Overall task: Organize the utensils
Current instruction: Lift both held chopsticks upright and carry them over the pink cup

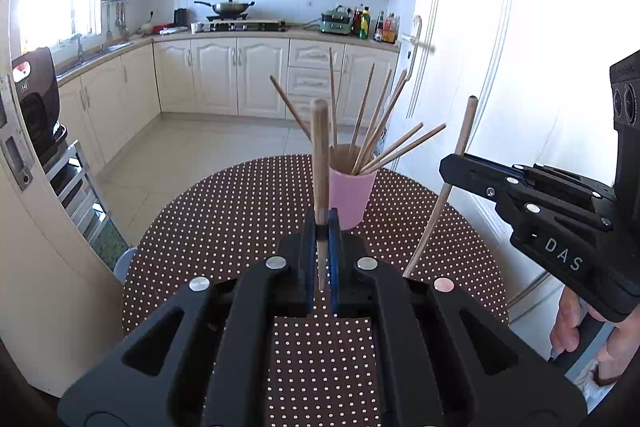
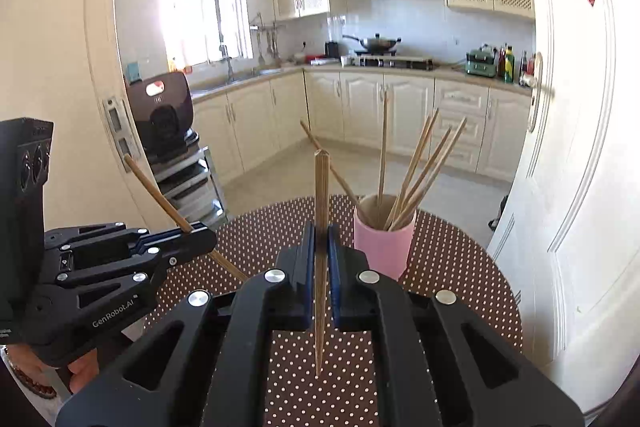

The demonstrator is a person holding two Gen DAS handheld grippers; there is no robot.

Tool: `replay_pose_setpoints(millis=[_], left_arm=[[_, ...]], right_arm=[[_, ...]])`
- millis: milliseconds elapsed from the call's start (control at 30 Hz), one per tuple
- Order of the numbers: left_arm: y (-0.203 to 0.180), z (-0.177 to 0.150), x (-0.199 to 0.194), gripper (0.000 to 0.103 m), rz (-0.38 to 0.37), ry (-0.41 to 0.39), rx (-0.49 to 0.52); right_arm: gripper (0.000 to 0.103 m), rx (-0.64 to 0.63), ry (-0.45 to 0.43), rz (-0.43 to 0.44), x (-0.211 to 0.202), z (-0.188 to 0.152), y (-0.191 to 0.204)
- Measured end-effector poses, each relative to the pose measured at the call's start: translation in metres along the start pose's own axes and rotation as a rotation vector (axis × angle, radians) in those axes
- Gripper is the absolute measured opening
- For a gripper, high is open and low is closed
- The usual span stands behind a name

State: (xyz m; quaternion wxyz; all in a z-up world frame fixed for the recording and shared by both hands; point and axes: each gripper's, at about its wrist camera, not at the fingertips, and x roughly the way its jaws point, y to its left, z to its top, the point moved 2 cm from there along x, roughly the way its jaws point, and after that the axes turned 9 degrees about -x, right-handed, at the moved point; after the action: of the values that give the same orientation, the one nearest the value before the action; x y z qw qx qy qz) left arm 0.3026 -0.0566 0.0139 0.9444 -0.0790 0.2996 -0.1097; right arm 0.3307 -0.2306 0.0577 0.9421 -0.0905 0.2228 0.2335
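Chopstick (image 1: 320, 155) clamped upright in left gripper (image 1: 322, 227), another (image 2: 321, 227) in right gripper (image 2: 321, 243); both angled for drop into pink cup (image 1: 352, 195) w/ rest.

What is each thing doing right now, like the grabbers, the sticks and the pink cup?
Left gripper: shut on a chopstick.
Left chopstick: held upright, off the table.
Right gripper: shut on a chopstick.
Right chopstick: held upright, off the table.
Pink cup: standing upright on the dotted table.
Chopsticks in the cup: leaning, fanned out.
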Motion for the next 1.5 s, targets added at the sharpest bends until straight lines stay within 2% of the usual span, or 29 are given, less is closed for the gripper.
replay_pose_setpoints(millis=[300, 700, 900, 1067, 1233, 1500], left_arm=[[-0.022, 0.026, -0.002, 0.006, -0.02, -0.058, 0.02], [-0.04, 0.07, 0.02, 0.006, 0.007, -0.161, 0.064], [-0.044, 0.092, 0.019, 0.006, -0.039, -0.306, 0.031], [-0.049, 0.105, 0.031, 0.006, -0.019, -0.385, 0.014], [-0.054, 0.108, 0.061, 0.006, -0.02, -0.367, 0.009], [-0.057, 0.098, 0.099, 0.006, -0.027, -0.323, 0.004]], right_arm=[[0.005, -0.027, -0.145, -0.028, -0.026, 0.024, -0.009], [0.005, -0.05, -0.327, -0.071, -0.026, 0.064, -0.027], [0.005, -0.039, -0.392, -0.125, -0.025, 0.078, -0.051], [0.005, -0.036, -0.446, -0.158, -0.028, 0.079, -0.067], [0.005, -0.032, -0.435, -0.171, -0.021, 0.071, -0.082], [0.005, 0.02, -0.396, -0.143, -0.003, 0.054, -0.1]])
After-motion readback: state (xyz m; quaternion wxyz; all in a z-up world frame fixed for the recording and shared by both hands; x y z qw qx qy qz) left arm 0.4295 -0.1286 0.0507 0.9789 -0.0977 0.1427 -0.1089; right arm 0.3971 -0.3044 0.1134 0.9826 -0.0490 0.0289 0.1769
